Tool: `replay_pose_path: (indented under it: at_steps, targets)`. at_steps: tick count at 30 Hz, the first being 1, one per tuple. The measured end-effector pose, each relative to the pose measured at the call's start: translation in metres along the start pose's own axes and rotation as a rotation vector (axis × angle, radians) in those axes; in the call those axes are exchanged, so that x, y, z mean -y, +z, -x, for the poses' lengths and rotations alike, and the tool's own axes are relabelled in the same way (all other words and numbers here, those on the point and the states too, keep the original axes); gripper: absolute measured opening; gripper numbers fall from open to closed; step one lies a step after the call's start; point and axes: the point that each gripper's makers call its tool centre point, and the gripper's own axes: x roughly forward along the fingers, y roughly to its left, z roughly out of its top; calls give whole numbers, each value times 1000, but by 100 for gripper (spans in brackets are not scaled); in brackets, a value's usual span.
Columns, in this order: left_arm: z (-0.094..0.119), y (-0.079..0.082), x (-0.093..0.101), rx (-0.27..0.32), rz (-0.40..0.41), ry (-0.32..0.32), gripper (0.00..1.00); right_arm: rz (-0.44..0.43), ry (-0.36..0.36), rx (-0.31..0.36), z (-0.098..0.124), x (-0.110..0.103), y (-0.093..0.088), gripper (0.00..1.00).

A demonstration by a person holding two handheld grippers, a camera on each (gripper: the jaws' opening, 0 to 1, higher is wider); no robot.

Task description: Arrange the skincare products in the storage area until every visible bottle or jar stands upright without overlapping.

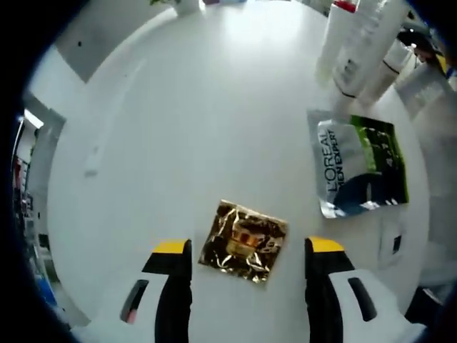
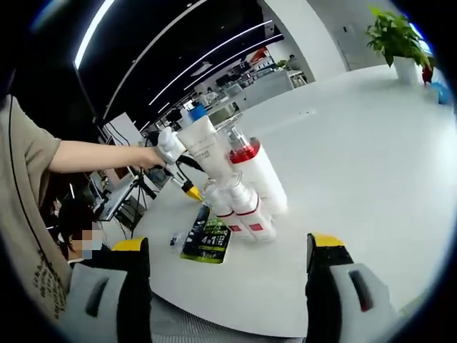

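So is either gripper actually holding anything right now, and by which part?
Nothing is held. The left gripper is open, its jaws either side of the gold sachet lying flat on the table, not closed on it. The right gripper is open and empty.

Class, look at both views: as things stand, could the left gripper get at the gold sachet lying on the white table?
Probably yes. The gold sachet lies flat on the white table, between the open jaws of the left gripper, with nothing over it. The L'Oreal sachet lies well aside. Being thin and flat, it may be awkward to pinch.
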Motion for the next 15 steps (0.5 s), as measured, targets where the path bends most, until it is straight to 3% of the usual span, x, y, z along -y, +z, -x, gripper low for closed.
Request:
replay_pose_path:
  at_steps: [2, 7, 10, 15]
  targets:
    - [-1, -1, 4, -2, 13, -30, 51, -1, -2, 2, 0, 0, 0, 91]
    - [-1, 0, 0, -10, 11, -16, 49, -7, 0, 0, 0, 1, 0, 90]
    - [1, -1, -2, -27, 21, -14, 37, -8, -1, -1, 0, 1, 0, 90]
    - [1, -3, -1, -43, 77, -1, 36, -14, 4, -3, 0, 0, -1, 90]
